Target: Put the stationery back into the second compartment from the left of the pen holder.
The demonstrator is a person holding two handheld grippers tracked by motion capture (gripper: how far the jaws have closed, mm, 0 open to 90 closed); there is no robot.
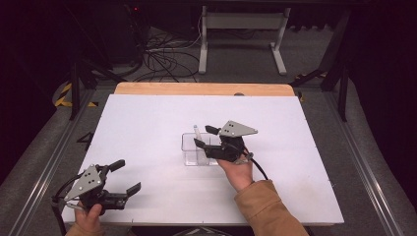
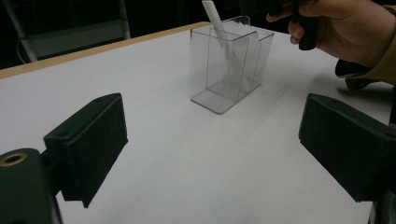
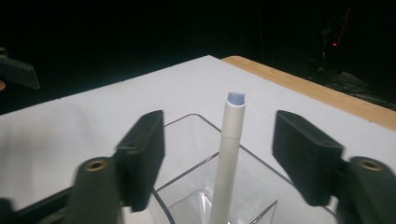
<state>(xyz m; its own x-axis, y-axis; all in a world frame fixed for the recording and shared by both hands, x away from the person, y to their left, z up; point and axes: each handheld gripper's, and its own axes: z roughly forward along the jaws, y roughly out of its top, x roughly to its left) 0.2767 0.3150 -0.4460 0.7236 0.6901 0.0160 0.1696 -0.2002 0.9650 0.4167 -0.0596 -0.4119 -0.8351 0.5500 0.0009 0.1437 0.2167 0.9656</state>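
Standing in the box: a white pen (image 3: 227, 158) leans inside a clear plastic box (image 1: 196, 150) near the middle of the white table (image 1: 147, 128); its pale blue tip rises above the rim.
Pen, my right gripper view: I see the pen close up, its top between the two black jaws with a gap on each side; neither jaw touches it.
Pen, my left gripper view: from farther off I see the whole box (image 2: 229, 63) standing upright on the table (image 2: 187, 158), with the pen (image 2: 215, 21) tilted inside against a wall.
Pen, high view: only the top end (image 1: 195, 129) shows as a small pale stub above the box's far left corner.
Right gripper (image 1: 206, 136): I hold it over the box, jaws spread wide and empty, its grey plate on top.
Right hand (image 2: 350, 28): the left gripper view shows it wrapped round the handle, beside and above the box.
Left gripper (image 1: 129, 176): I hold it near the table's front left corner, well apart from the box, jaws wide open, holding nothing.
Beyond the table: a wooden edge strip (image 1: 204, 89) along the far side, then cables (image 1: 164, 56) and a white frame (image 1: 241, 37) on the floor.
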